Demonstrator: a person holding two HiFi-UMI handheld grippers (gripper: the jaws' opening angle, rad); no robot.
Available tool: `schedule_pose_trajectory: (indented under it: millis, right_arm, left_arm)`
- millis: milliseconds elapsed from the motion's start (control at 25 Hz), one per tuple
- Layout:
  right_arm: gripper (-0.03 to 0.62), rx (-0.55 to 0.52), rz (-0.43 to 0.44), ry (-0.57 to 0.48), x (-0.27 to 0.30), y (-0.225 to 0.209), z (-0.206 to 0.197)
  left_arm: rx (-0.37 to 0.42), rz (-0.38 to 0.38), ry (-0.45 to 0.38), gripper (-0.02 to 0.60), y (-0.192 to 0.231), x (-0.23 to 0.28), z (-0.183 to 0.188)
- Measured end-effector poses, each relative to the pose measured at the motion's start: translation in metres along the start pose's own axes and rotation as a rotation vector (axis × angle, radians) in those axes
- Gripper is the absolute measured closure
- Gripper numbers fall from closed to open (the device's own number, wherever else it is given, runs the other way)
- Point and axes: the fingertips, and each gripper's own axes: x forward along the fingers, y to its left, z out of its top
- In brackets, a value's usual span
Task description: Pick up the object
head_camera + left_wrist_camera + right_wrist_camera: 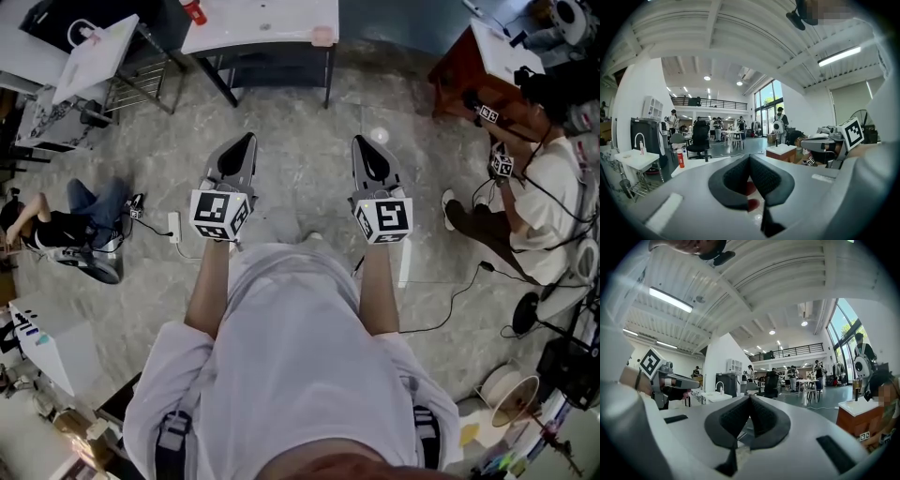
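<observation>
I hold both grippers side by side at chest height, pointing forward over the floor. In the head view my left gripper (248, 138) and right gripper (360, 141) each end in a closed point. Their own views show the dark pads of the left gripper (749, 157) and the right gripper (750, 397) meeting at the tip, with nothing held. Ahead stands a white table (262, 28) bearing a red bottle (194, 11) and a small pink object (322, 36). The same bottle (680, 159) appears left of the left jaws. Both grippers are well short of the table.
A person (539, 197) sits at the right beside a brown table (469, 66). Another person (66, 225) sits on the floor at the left. A power strip (173, 225) and cables (450, 300) lie on the floor. A wire rack with a white board (94, 47) stands at the back left.
</observation>
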Motion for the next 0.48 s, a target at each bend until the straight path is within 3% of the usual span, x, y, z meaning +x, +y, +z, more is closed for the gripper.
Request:
schedule_pose_trajectory:
  millis: [480]
  right_arm:
    - [0.592, -0.021, -0.034, 0.017, 0.052, -0.047, -0.01]
  left_arm:
    - [-0.028, -0.043, -0.027, 0.581, 0.023, 0.078, -0.001]
